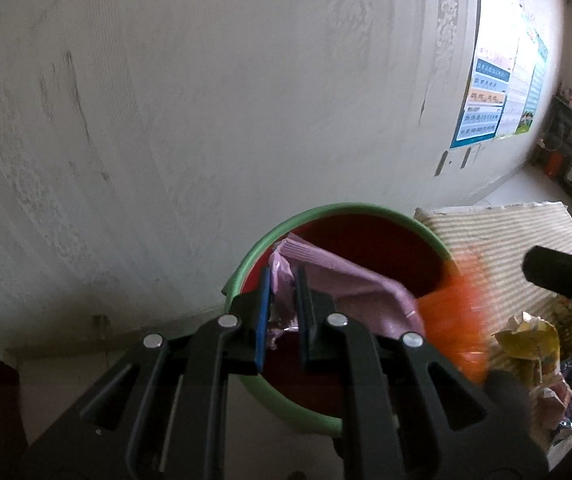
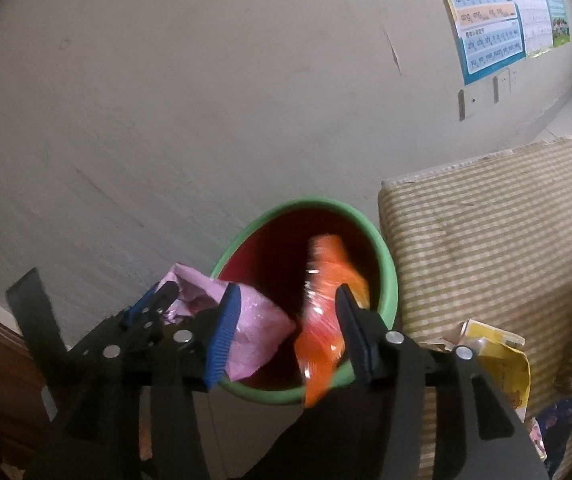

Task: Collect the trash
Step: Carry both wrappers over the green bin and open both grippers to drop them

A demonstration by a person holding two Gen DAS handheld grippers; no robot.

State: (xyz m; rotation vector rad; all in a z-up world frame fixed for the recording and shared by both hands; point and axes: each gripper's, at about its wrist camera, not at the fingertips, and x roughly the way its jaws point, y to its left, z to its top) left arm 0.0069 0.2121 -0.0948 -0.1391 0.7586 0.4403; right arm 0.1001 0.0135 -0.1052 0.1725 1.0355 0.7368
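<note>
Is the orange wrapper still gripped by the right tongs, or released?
Released: the right tongs stand open, and the blurred orange wrapper hangs loose between them over the green bin.

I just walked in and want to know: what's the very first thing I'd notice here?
The bin, green outside and red inside, stands by the wall beside a striped cushion. Over it, the right claw stands open with a blurred orange wrapper between its fingers, while the left claw pinches a pink wrapper. More crumpled wrappers lie on the cushion.
</note>
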